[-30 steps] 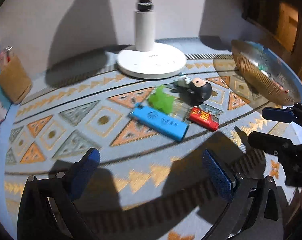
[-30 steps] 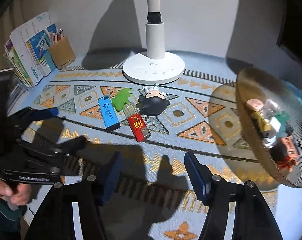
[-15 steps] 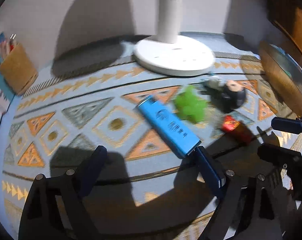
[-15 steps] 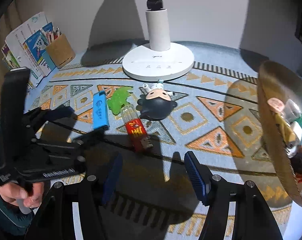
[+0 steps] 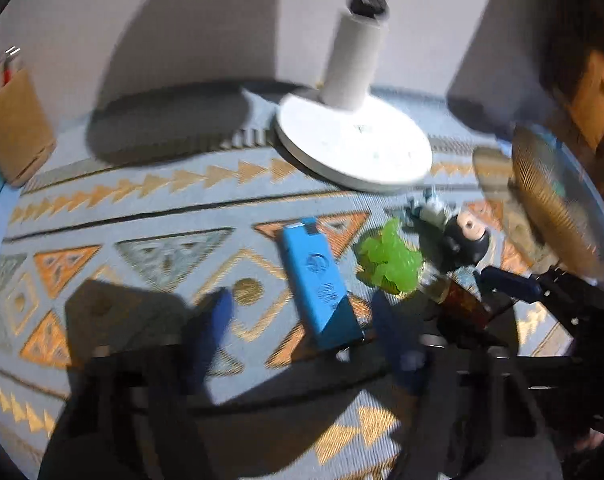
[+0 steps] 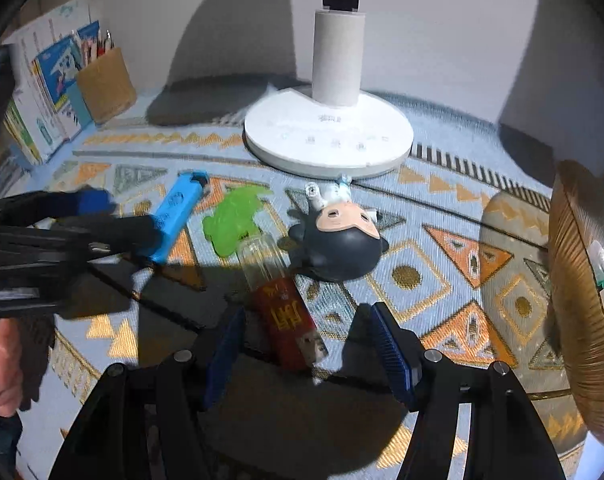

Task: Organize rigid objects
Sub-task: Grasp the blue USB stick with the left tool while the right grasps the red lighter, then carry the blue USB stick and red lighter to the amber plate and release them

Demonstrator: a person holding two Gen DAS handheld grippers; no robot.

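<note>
A blue lighter (image 5: 316,282) (image 6: 176,214), a green toy (image 5: 388,266) (image 6: 234,216), a red lighter (image 6: 280,298) and a dark round figurine (image 6: 338,236) (image 5: 464,238) lie on the patterned mat. My left gripper (image 5: 302,330) is open, its fingers on either side of the blue lighter's near end, not closed on it. My right gripper (image 6: 308,350) is open, with the near end of the red lighter between its fingers.
A white lamp base (image 6: 328,134) (image 5: 354,150) stands behind the objects. A tilted golden bowl (image 6: 582,300) (image 5: 554,200) with small items is at the right. A brown pen holder (image 6: 104,84) and booklets (image 6: 42,92) stand at the far left.
Both grippers moved forward and down toward the objects. The left one now straddles the blue lighter; the right one now straddles the red lighter. Both stayed open.
</note>
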